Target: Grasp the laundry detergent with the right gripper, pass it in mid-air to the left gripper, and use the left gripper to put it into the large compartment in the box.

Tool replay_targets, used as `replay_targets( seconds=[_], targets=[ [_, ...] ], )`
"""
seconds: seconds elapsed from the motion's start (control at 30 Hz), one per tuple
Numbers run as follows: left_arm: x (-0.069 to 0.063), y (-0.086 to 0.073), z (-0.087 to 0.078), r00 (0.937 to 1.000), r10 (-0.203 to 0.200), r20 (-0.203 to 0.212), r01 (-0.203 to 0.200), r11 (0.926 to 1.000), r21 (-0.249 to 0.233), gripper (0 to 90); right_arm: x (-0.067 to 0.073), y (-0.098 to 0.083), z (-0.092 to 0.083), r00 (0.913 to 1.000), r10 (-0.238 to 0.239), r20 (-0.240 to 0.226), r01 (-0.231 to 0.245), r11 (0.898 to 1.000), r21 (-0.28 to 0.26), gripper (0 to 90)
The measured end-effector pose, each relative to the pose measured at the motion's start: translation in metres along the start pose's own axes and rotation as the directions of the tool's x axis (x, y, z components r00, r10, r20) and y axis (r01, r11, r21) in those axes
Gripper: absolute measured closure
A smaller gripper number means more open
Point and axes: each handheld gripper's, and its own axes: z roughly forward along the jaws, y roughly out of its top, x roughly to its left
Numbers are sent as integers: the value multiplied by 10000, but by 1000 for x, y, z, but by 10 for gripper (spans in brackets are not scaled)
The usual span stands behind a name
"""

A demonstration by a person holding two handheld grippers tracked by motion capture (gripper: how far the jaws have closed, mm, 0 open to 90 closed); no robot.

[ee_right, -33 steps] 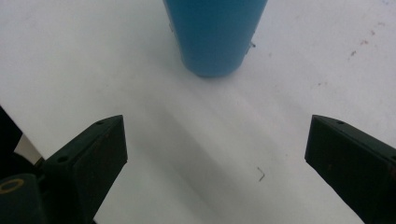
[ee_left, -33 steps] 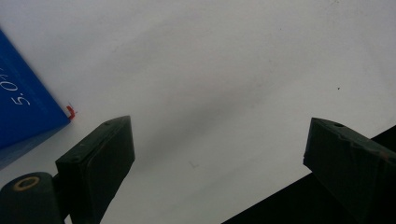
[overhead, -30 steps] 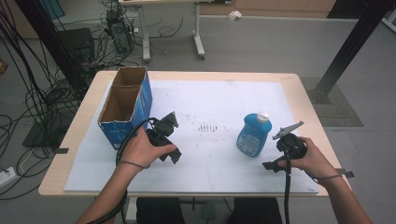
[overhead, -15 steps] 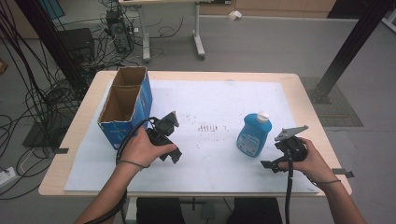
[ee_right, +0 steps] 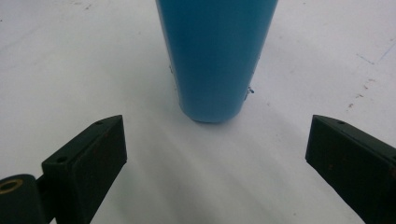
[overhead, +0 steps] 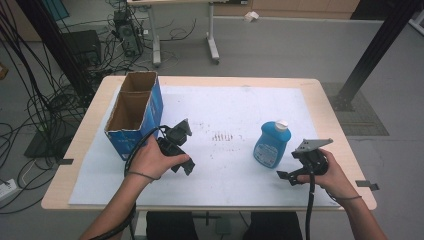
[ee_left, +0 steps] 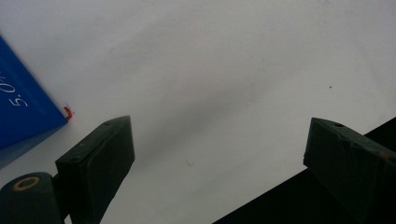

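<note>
A blue bottle (overhead: 270, 145) with a white cap stands upright on the white sheet (overhead: 225, 115), right of centre. My right gripper (overhead: 291, 164) sits just to the bottle's right, near the front edge, held in the person's right hand. In the right gripper view its jaws are open (ee_right: 217, 154), and the blue bottle (ee_right: 217, 60) stands a short way ahead between them, untouched. My left gripper (overhead: 184, 150) is held in the left hand beside a blue cardboard box (overhead: 134, 112). It is open (ee_left: 219, 154) over the bare sheet, with the box's blue corner (ee_left: 28, 107) at the left.
The open-topped box stands at the table's left side. The wooden table's edge (overhead: 345, 150) runs close to the right hand. Cables (overhead: 45, 115) and table legs lie on the floor beyond.
My right gripper has shifted slightly toward the front edge of the table, still facing the bottle. The left gripper, bottle and box have not moved.
</note>
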Motion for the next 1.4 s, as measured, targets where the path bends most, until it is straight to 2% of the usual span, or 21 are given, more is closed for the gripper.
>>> replay_targets(
  seconds=[0.2, 0.37, 0.5, 0.73, 0.77, 0.8, 0.93, 1.03, 1.07, 1.17, 1.27, 1.4],
  targets=[
    [0, 0, 1, 10000, -4, -10, 4, 10000, 28, 89, 1, -3, 3, 10000, 32, -40, -34, 9993, -368, 52],
    [0, 0, 1, 10000, 29, -13, -29, 10000, 69, 89, 1, -8, 4, 9997, 234, -40, -237, 9961, -848, 52],
    [0, 0, 2, 10000, 25, -28, -24, 10000, 96, 89, 1, -10, 6, 9996, 270, -28, -272, 9947, -991, 52],
    [1, 0, 2, 9999, 84, -78, -82, 9997, 248, 89, 0, -16, 9, 9993, 375, -59, -379, 9871, -1554, 51],
    [1, 0, 2, 9999, 79, -100, -77, 9997, 242, 89, -1, -18, 10, 9993, 377, -72, -384, 9825, -1824, 50],
    [1, 0, 2, 10000, 39, -79, -37, 9998, 220, 89, -1, -18, 10, 9993, 377, -72, -384, 9825, -1824, 50],
    [1, 1, 2, 9999, 19, -98, -17, 9996, 278, 90, -2, -20, 11, 9989, 462, -124, -478, 9701, -2379, 46],
    [1, 2, 1, 9999, 62, -85, -59, 9995, 311, 90, -3, -23, 14, 9987, 427, -295, -490, 9621, -2681, 46],
    [1, 2, 0, 10000, 44, -57, -42, 9995, 329, 90, -3, -23, 14, 9987, 427, -295, -490, 9621, -2681, 46],
    [1, 3, -1, 10000, 49, -43, -47, 9995, 315, 90, -3, -24, 15, 9987, 377, -352, -467, 9513, -3046, 45],
    [1, 3, -1, 10000, 49, -51, -47, 9994, 328, 90, -2, -24, 15, 9988, 330, -371, -432, 9456, -3226, 45],
    [0, 4, -2, 10000, 22, -23, -22, 9996, 296, 90, -1, -26, 15, 9990, 312, -335, -414, 9287, -3686, 43]
  ],
)
